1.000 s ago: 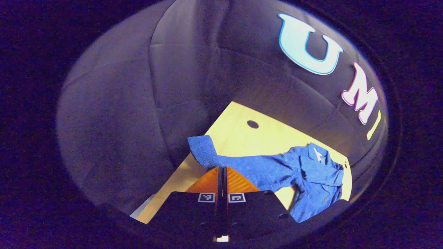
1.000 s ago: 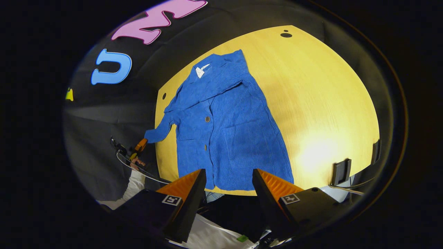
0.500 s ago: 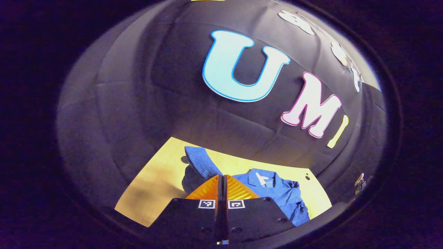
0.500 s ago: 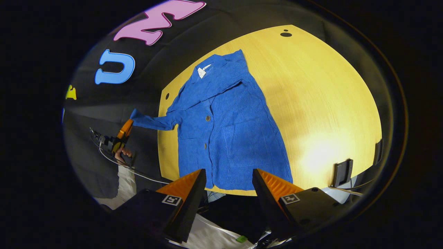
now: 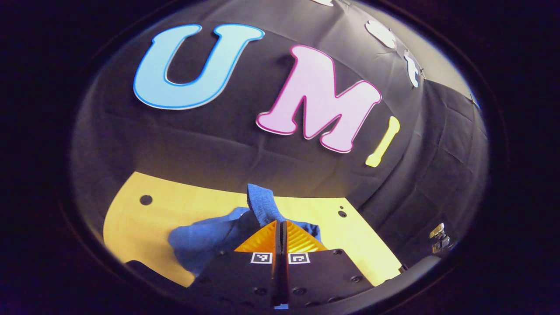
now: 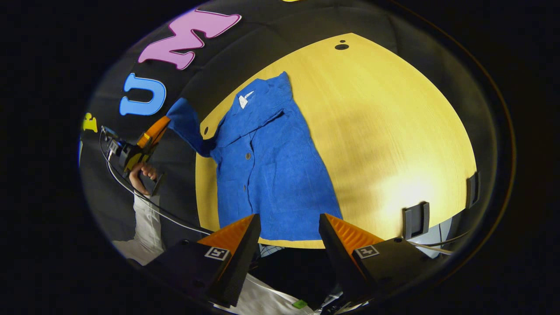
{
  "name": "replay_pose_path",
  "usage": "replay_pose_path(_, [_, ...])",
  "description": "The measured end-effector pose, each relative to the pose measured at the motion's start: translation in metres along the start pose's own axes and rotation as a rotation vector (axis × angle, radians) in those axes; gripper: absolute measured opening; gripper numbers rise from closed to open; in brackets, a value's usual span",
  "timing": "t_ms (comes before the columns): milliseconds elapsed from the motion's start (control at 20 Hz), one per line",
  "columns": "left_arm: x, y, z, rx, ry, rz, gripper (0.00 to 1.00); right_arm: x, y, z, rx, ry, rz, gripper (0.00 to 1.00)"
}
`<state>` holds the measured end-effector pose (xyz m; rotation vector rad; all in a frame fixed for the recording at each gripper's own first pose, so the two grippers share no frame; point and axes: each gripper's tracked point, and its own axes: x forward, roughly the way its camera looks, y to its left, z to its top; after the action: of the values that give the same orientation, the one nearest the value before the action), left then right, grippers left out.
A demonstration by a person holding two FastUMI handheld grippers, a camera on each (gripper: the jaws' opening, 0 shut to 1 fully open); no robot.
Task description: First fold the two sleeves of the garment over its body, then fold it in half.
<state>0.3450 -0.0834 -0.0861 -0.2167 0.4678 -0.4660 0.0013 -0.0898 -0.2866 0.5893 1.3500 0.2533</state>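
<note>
A blue corduroy jacket (image 6: 271, 166) lies flat on the yellow table (image 6: 385, 131), collar at the far end. My left gripper (image 5: 281, 224) is shut on the cuff of its sleeve (image 5: 261, 206), which sticks up past the fingertips. In the right gripper view the left gripper (image 6: 158, 126) holds that sleeve (image 6: 186, 124) lifted off the table's left edge, a hand (image 6: 141, 175) around its handle. My right gripper (image 6: 288, 218) hangs open above the jacket's hem, holding nothing.
Two dark brackets (image 6: 414, 218) stand on the table's right near edge. Small round holes (image 6: 341, 46) mark the table's far corners. A cable (image 6: 144, 201) trails from the left gripper. The black booth wall rises behind the table.
The left gripper has lifted the sleeve up and swung it inward toward the jacket's body; its view turned to face the wall. The right gripper shifted slightly and stays open.
</note>
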Motion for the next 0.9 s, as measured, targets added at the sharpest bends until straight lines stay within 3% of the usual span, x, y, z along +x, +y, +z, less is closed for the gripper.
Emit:
replay_pose_path(100, [0.037,-0.029,-0.016,0.039,0.051,-0.027,0.0,-0.002,-0.01,0.004,-0.002,-0.004,-0.001,0.88])
replay_pose_path(350, [0.112,-0.062,-0.09,0.112,0.321,-0.029,0.0,-0.004,-0.036,0.015,0.026,-0.003,0.0,0.88])
replay_pose_path(500, [0.134,-0.074,-0.119,0.156,0.382,-0.027,0.0,-0.006,-0.048,0.018,0.032,0.004,0.01,0.88])
replay_pose_path(750, [0.162,-0.088,-0.154,0.088,0.479,-0.032,0.0,-0.001,-0.069,0.031,0.035,0.036,0.016,0.88])
replay_pose_path(900, [0.16,-0.118,-0.163,-0.048,0.502,-0.141,0.02,-0.001,-0.069,0.035,0.029,0.032,0.036,0.88])
